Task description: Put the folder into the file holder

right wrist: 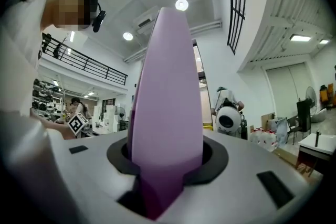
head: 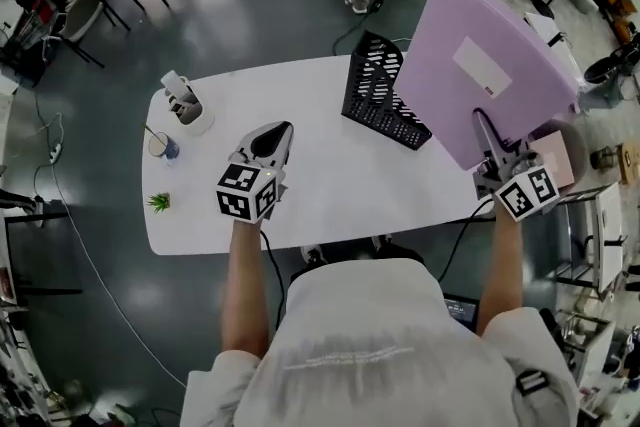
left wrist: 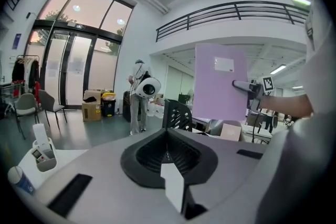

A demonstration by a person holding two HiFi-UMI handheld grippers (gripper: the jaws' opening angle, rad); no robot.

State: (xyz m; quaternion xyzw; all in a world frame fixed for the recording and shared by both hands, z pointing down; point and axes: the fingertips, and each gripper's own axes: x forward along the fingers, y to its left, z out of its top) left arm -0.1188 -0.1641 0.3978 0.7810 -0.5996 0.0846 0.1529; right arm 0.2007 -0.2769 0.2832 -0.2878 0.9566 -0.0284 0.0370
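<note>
Your right hand-held gripper (head: 490, 147) is clamped on the lower edge of the folder (head: 480, 65), held upright over the right end of the counter (head: 320, 185), just right of the holder (head: 383, 90). Carry it left above the holder, line its edge up with a slot and lower it straight. Your left hand-held gripper (head: 272, 143), jaws together and empty, could steady the holder. The cup (head: 160, 145), plant (head: 158, 203) and caddy (head: 185, 105) sit far left, out of the way

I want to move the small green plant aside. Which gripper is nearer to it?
Left. The left gripper is over the table, right of the plant; the right gripper, holding the purple folder, is at the table's opposite end.
</note>
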